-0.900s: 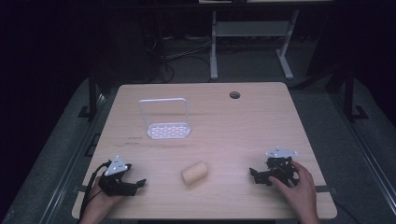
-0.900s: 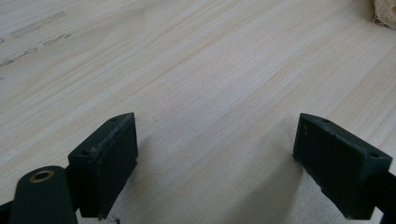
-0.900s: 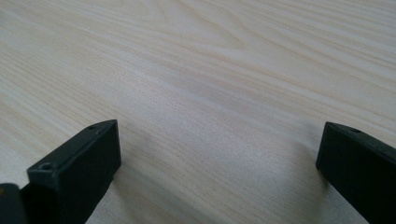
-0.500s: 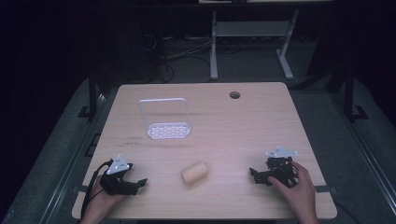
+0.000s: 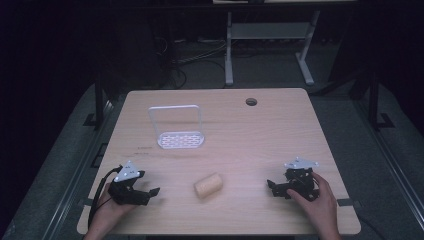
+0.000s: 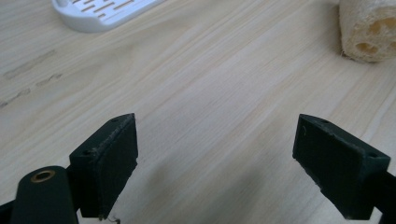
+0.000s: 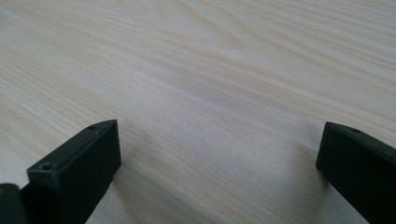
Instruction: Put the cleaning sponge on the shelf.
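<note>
Barely anything has shifted since the earlier frames, both grippers sit about where they were, low at the near edge. Left gripper (image 5: 150,192) has its jaws spread wide with nothing between them, pointed toward the loofah (image 5: 208,185), which lies near it at the middle front of the table (image 5: 280,130). Right gripper (image 5: 272,186) is spread and empty too, well apart on the other side. White rack (image 5: 180,139) stands farther back, empty. I'd say nothing's done yet: grabbing the loofah and probably racking it is all left.

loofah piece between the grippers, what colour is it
Pale tan loofah piece, holes in its cut end; clearest in the left gripper view.
</note>
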The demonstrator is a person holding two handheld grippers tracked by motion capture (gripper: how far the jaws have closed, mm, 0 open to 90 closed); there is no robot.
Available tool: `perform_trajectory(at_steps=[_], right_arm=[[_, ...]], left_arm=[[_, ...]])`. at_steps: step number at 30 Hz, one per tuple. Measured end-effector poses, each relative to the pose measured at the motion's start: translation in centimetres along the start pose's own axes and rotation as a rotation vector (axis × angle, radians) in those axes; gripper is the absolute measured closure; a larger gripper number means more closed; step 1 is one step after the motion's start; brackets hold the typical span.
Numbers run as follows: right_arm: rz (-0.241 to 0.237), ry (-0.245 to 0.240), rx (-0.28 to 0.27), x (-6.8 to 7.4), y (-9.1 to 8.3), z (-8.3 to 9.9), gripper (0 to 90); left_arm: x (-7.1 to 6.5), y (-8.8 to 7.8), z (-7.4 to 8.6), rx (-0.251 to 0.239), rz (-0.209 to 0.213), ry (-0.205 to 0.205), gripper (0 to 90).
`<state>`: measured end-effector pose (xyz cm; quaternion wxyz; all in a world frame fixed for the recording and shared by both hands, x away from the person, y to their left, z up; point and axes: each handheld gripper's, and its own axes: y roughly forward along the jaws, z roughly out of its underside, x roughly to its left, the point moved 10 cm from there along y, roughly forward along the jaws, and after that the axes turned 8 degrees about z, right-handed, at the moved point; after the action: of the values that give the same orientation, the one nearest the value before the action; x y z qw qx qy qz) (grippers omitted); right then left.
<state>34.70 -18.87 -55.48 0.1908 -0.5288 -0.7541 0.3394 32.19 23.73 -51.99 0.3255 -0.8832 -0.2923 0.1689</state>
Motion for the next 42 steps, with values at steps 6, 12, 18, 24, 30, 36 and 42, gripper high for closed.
perform_trajectory(at_steps=[6,12,18,24,30,36,42], right_arm=[[0.0,0.0,0.0,0.0,0.0,0.0,0.0],[0.001,0.001,0.0,0.0,0.0,0.0,0.0],[0.001,-0.002,0.0,0.0,0.0,0.0,0.0],[0.001,-0.002,0.0,0.0,0.0,0.0,0.0],[0.001,-0.001,0.0,0.0,0.0,0.0,0.0],[0.001,-0.001,0.0,0.0,0.0,0.0,0.0],[0.001,-0.001,0.0,0.0,0.0,0.0,0.0]], left_arm=[[-0.6,0.3,-1.0,-0.002,0.028,0.014,13.6],[-1.0,0.7,-1.6,-0.006,0.05,0.02,13.6],[-1.6,0.8,-2.1,-0.002,0.071,0.039,13.6],[-1.9,1.0,-2.6,-0.003,0.082,0.051,13.6],[-2.2,1.3,-3.1,-0.006,0.09,0.057,13.6],[-2.5,1.7,-3.8,-0.011,0.1,0.064,13.6],[-2.9,2.1,-4.5,-0.006,0.115,0.078,13.7]])
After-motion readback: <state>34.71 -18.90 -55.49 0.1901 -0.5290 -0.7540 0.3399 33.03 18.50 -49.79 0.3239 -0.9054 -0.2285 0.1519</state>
